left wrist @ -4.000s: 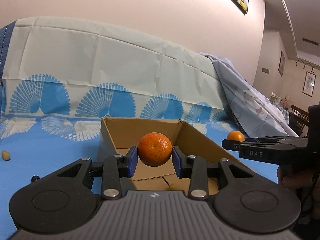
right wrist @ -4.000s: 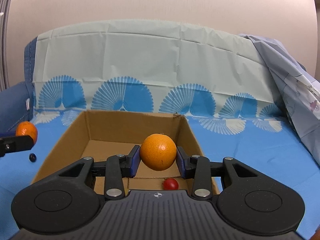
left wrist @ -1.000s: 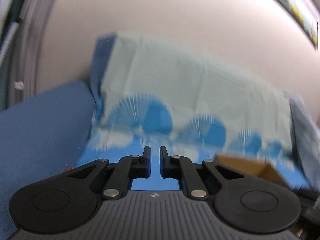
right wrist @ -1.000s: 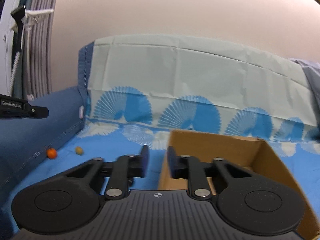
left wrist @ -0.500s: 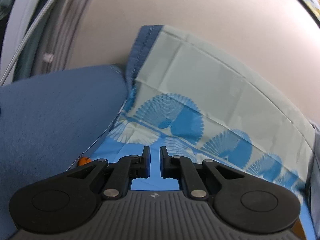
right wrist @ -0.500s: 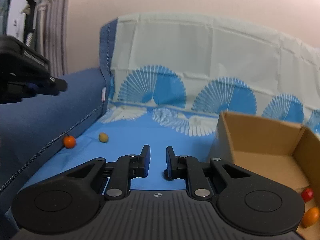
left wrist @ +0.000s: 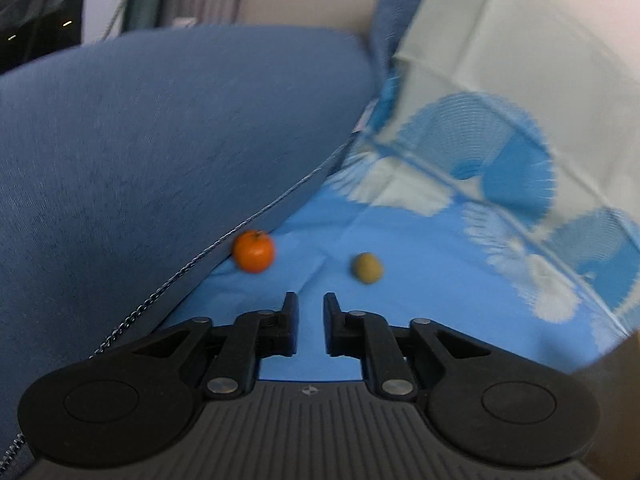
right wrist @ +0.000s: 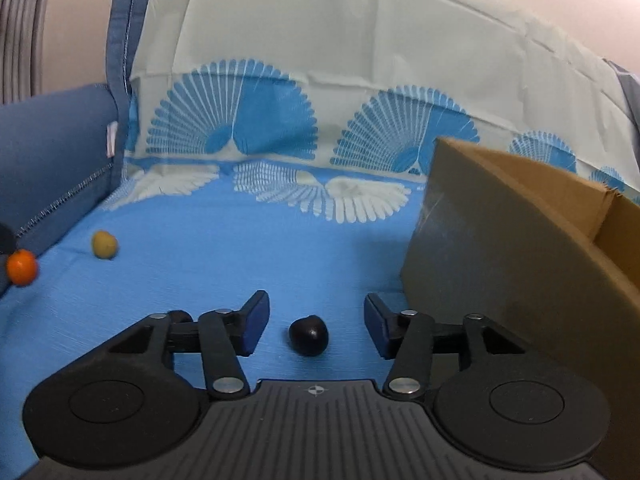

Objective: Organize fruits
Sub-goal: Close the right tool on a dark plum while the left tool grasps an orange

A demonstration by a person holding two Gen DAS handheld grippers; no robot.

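Observation:
A small orange fruit (left wrist: 254,256) lies against the blue cushion's seam, and a small olive-green fruit (left wrist: 366,267) lies to its right on the blue cloth. My left gripper (left wrist: 311,307) points down between them from nearer the camera; its jaws are opening, a narrow gap with nothing in it. In the right wrist view a dark round fruit (right wrist: 309,335) rests on the cloth between the jaws of my right gripper (right wrist: 316,307), which are opening and stand clear of it. The orange fruit (right wrist: 22,267) and green fruit (right wrist: 104,244) show far left there. The cardboard box (right wrist: 500,240) stands at the right.
A dark blue cushion (left wrist: 160,140) rises on the left with a stitched seam along its edge. The fan-patterned cloth (right wrist: 280,208) covers the seat and the pale backrest (right wrist: 340,40). The box's brown edge (left wrist: 624,360) also shows at the right of the left wrist view.
Both grippers have sunk toward the cloth and tipped downward. The right gripper's jaws have spread apart around the dark fruit. The left gripper's gap has widened slightly, and the orange and green fruits came into its view.

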